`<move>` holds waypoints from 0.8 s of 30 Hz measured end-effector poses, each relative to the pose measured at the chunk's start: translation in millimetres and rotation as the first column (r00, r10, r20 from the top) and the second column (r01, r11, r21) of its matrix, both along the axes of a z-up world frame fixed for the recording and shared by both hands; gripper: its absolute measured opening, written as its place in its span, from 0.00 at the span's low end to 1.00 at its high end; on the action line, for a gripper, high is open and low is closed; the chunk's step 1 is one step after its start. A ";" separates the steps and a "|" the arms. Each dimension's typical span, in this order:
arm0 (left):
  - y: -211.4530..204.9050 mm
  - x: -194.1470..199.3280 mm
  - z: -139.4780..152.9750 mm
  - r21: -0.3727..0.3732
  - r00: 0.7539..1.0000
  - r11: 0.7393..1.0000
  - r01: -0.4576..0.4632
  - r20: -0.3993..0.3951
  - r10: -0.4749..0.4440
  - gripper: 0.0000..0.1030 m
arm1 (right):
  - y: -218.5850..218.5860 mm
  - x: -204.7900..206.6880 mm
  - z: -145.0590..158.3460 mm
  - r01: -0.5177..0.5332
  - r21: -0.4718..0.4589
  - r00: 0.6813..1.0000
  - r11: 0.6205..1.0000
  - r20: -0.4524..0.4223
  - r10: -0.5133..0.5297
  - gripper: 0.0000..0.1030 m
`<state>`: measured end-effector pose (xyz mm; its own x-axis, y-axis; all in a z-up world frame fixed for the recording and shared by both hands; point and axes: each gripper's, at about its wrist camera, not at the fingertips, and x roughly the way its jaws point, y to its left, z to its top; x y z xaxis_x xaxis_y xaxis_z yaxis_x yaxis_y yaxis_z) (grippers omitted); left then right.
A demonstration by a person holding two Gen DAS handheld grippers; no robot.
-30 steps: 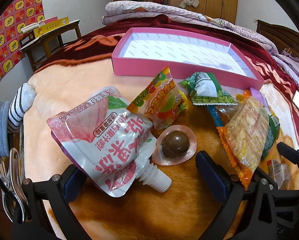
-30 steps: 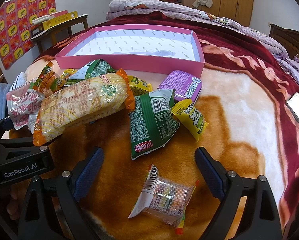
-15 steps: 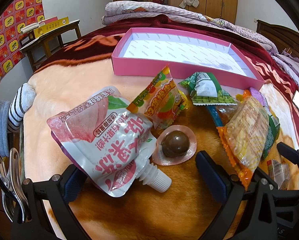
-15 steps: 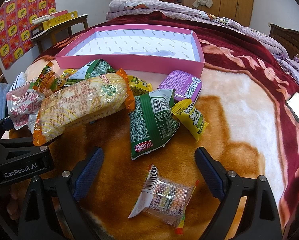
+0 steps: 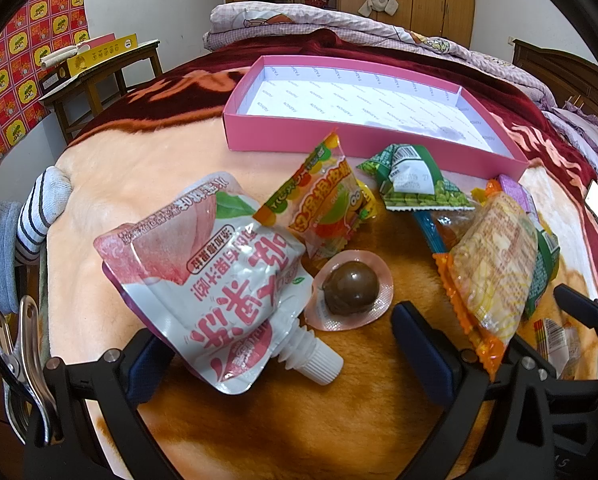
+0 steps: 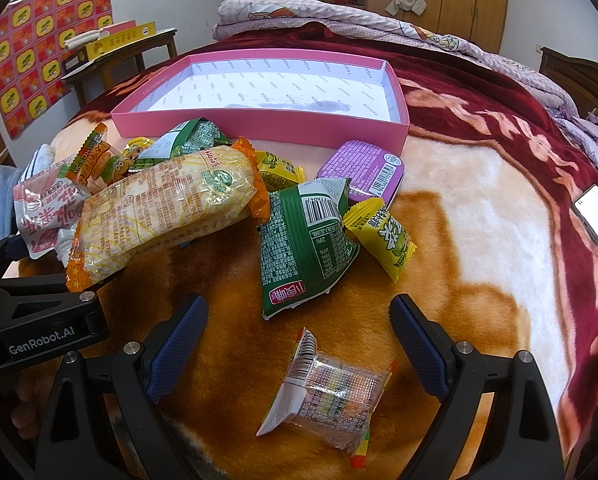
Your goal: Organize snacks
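Snacks lie scattered on a bed blanket in front of an empty pink box (image 5: pixel 299 136) (image 6: pixel 259 126). My left gripper (image 5: pixel 275 344) is open, its fingers straddling the spout end of a white-and-pink drink pouch (image 5: pixel 203 264); a chocolate ball in a pink blister (image 5: pixel 351 288) sits just beyond. My right gripper (image 6: pixel 299 328) is open around a clear candy packet (image 6: pixel 331 396). Further off lie a green bag (image 6: pixel 307 248), a long yellow cracker pack (image 6: pixel 167 208) (image 5: pixel 495 256), a yellow candy (image 6: pixel 383 236), a purple tin (image 6: pixel 359 172) and an orange gummy bag (image 5: pixel 327 200).
A phone (image 6: pixel 595 216) lies on the blanket at the right. A wooden side table (image 5: pixel 95 80) with yellow boxes stands at the back left, folded quilts (image 6: pixel 339 20) behind the box. A striped sock and a grey sleeve (image 5: pixel 31 212) rest at the bed's left edge.
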<state>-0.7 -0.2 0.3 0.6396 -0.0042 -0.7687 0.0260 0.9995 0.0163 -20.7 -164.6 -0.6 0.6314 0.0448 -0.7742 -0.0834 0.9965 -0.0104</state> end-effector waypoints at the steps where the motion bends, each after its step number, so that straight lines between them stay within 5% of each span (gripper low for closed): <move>1: 0.0 0.0 0.0 0.000 1.000 1.000 0.000 0.000 0.000 1.00 | 0.0 0.1 0.1 -0.001 0.001 1.000 1.000 -0.001 0.001 0.92; 24: 13.1 -13.5 12.1 -0.017 0.997 0.998 0.066 -0.034 -0.067 0.89 | -14.3 -12.2 8.9 -0.079 0.102 0.996 0.992 -0.043 0.084 0.91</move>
